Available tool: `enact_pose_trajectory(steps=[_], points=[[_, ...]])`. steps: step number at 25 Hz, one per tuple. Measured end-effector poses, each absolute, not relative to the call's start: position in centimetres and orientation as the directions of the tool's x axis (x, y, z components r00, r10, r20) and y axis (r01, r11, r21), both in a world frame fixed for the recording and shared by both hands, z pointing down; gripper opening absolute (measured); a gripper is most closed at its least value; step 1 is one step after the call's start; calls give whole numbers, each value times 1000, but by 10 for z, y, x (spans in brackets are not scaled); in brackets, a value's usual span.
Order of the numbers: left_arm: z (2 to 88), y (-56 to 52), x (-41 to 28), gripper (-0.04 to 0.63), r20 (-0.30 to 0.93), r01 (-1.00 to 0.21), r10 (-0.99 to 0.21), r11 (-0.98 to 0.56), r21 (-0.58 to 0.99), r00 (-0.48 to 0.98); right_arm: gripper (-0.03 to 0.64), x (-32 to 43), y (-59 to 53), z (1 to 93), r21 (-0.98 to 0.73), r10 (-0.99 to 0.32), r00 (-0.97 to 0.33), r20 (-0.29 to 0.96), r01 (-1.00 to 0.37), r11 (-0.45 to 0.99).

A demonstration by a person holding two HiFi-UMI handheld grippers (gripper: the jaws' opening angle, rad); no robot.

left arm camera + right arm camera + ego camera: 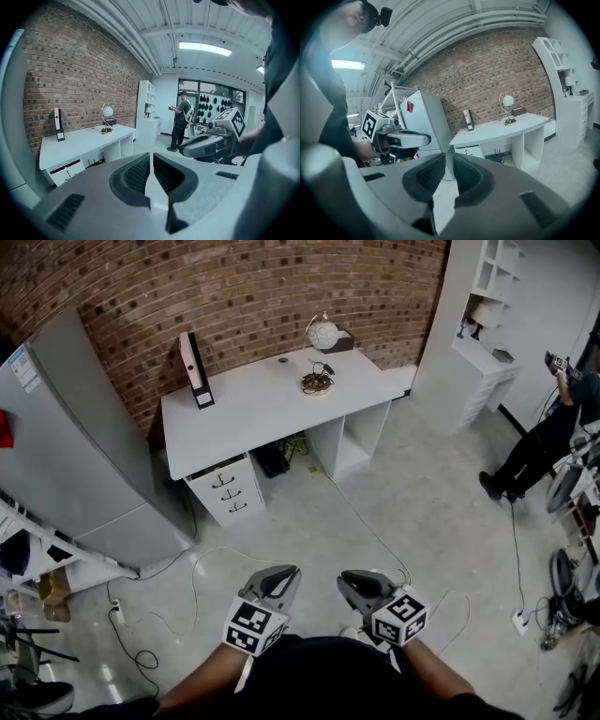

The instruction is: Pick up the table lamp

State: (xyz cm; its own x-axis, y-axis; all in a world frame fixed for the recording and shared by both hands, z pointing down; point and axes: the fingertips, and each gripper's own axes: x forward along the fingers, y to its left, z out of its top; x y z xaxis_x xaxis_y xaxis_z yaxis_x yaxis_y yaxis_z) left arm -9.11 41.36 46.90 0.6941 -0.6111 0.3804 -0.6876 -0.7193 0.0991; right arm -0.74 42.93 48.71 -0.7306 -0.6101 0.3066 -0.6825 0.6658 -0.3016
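The table lamp (322, 334), with its round white ball, is seen at the back of the white desk (253, 413), close to the brick wall (187, 287). A small tangle of wire (317, 382) is laid on the desk just in front of the lamp. A tall thin folder (195, 369) is stood up at the other end of the desk. A big grey cupboard (75, 456) is placed to the left of the desk.

Both claws are held low over the floor, side by side, well apart from the lamp. The left claw (289, 572) is pressed fully shut, and nothing is held in it. The right claw (344, 580) is opened just a crack, and nothing is held in it either. A person (548, 432) is seen standing far off to the right.
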Motion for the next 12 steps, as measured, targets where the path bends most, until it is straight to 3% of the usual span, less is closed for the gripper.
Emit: enact_pose_trajectory(steps=[2,5,12], points=[[469,413,-91,12,383,-687,-608,-719,104,695,75,-8,429,487,-298,-609,-732,306,-681,669],[471,415,-89,79,386,-680,-600,-725,109,701,101,-7,430,487,-292,-609,-733,304,-680,673],[466,416,-90,114,367,-679,-606,-727,103,706,148,-4,426,481,-269,-621,-726,296,-687,675]])
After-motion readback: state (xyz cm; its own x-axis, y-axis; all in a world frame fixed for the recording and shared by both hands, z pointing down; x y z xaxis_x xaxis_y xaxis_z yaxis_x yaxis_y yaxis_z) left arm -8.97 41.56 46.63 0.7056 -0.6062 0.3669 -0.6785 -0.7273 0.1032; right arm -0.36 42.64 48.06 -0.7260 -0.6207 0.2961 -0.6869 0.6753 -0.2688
